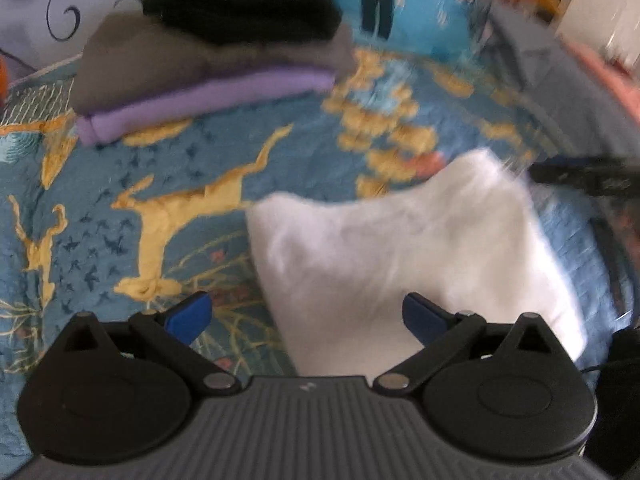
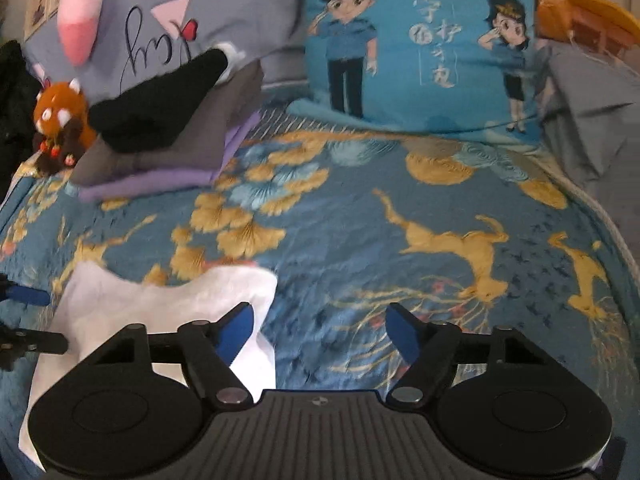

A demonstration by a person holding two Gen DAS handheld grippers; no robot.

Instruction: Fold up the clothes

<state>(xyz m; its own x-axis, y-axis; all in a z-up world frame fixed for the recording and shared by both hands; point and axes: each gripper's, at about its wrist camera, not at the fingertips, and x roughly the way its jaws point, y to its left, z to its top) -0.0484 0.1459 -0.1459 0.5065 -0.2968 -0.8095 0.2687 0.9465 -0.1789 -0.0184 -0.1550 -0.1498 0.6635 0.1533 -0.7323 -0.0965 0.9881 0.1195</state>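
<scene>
Left wrist view: left tool (image 1: 307,317) and right tool (image 2: 319,330) both spread wide over a white garment (image 1: 400,248) on the bed (image 2: 360,220).

White Chinese characters (守护 partly legible) on blue cartoon pillow (image 2: 420,40); elsewhere nothing readable

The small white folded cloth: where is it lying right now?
The small white folded cloth lies on the blue deer-print bedspread, between the open left gripper and open right gripper, nearer than the stack of folded clothes.
</scene>
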